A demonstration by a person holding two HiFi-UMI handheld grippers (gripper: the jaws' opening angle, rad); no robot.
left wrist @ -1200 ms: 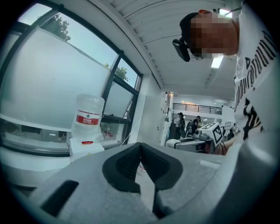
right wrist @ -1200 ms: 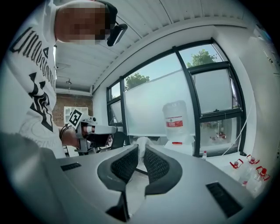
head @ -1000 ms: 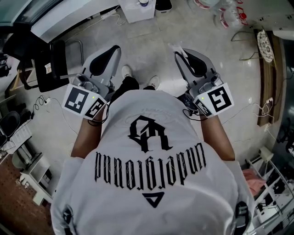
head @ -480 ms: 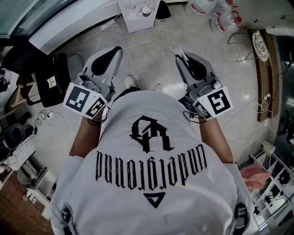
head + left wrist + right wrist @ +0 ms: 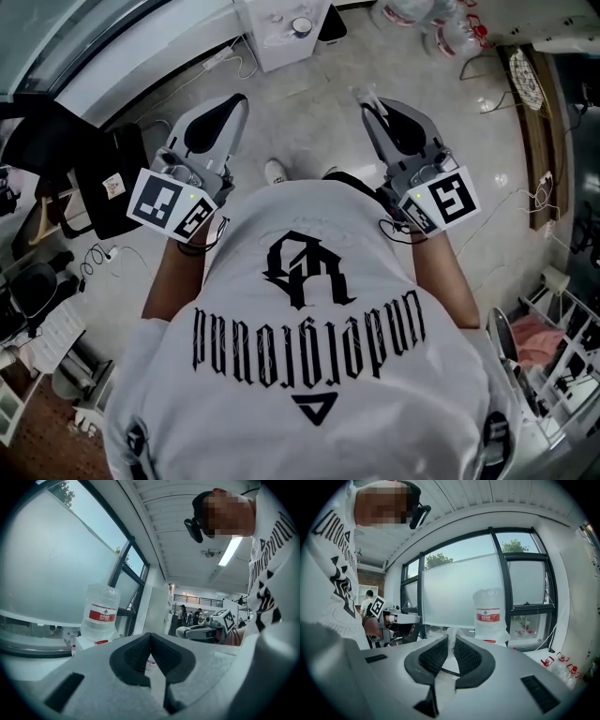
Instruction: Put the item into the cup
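My right gripper (image 5: pixel 368 101) is held out over the floor, shut on a thin white crumpled item (image 5: pixel 360 94) that sticks out past its tips. In the right gripper view the item (image 5: pixel 451 645) runs up between the black pads (image 5: pixel 436 656). My left gripper (image 5: pixel 240 101) is level with it on the other side, jaws closed together with nothing between them (image 5: pixel 150 639). A small round cup-like thing (image 5: pixel 300 25) stands on a white stand (image 5: pixel 272 37) ahead, at the top of the head view.
A large water jug (image 5: pixel 490 616) stands by the windows and also shows in the left gripper view (image 5: pixel 99 613). A black chair (image 5: pixel 103 178) is at the left, bottles (image 5: pixel 441 28) on the floor at top right, a rack (image 5: pixel 553 375) at the right.
The view has shifted: the white stand with the round thing on it has come further into sight at the top. Both grippers keep their pose, the right still shut on the white item.
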